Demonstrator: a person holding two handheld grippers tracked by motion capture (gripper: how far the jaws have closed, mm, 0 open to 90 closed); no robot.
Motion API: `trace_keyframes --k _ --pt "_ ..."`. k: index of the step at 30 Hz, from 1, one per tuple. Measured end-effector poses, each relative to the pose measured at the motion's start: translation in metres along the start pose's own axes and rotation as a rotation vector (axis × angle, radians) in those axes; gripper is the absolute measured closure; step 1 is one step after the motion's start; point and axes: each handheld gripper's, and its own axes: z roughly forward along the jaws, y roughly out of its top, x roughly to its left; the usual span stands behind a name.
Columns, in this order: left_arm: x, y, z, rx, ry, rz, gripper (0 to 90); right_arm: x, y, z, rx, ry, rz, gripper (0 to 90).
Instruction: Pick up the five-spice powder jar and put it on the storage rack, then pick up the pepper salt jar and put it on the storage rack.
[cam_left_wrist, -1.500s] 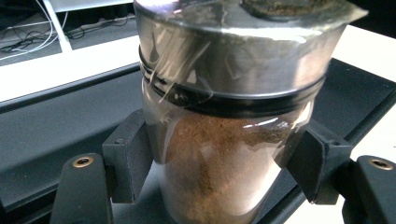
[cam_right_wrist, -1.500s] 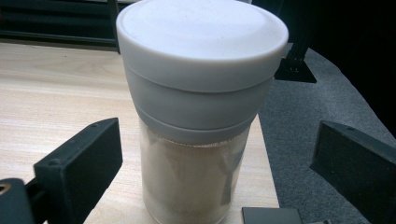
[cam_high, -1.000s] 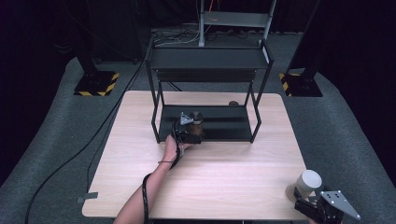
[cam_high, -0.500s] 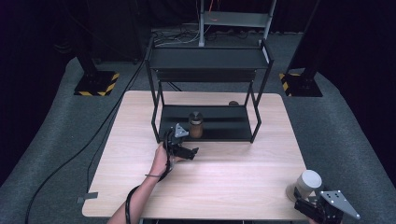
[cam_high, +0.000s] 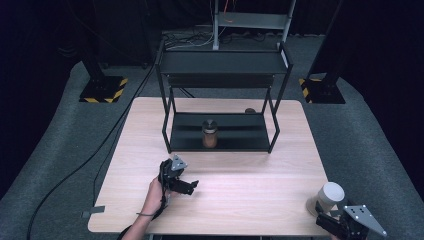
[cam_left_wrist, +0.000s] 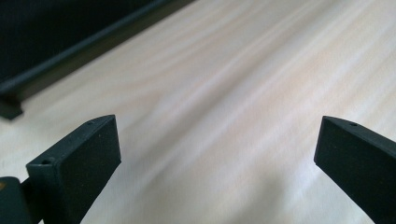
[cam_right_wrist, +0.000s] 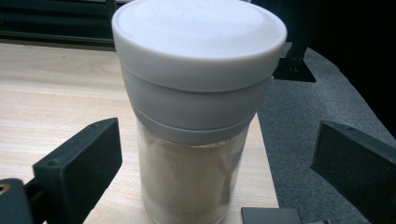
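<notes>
A brown jar with a dark lid stands upright on the lower shelf of a black two-tier rack. My left gripper is held low over the table in front of the rack, well clear of the jar. Its jaws have just been opening and stand wide apart in the left gripper view, with bare wood between them. A white-lidded jar of pale powder stands at the table's near right corner. My right gripper is open around it, with gaps on both sides.
The wooden table ends just to the right of the white-lidded jar. A small brown round thing lies behind the rack. Cables and striped stand bases are on the grey floor.
My left gripper has drawn back from the rack's lower shelf toward the table's near left, leaving the brown jar standing on the shelf. The right gripper has kept still.
</notes>
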Motion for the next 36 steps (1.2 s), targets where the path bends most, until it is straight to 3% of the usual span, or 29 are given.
trace_keyframes --k 15,24,29,36 --pt "0.0 -0.035 -0.022 0.057 0.023 -0.049 0.0 0.001 0.004 -0.001 -0.001 -0.002 -0.011 0.2" --pt "-0.003 -0.057 -0.034 0.025 0.061 -0.072 0.0 -0.001 0.002 -0.002 -0.021 0.003 -0.007 0.0" --pt "-0.005 -0.061 -0.036 0.013 0.076 -0.085 0.0 -0.003 -0.001 -0.001 -0.074 0.03 -0.001 0.0" --pt "-0.007 -0.062 -0.037 0.012 0.082 -0.086 0.0 -0.005 -0.002 0.004 -0.127 0.072 -0.04 0.0"
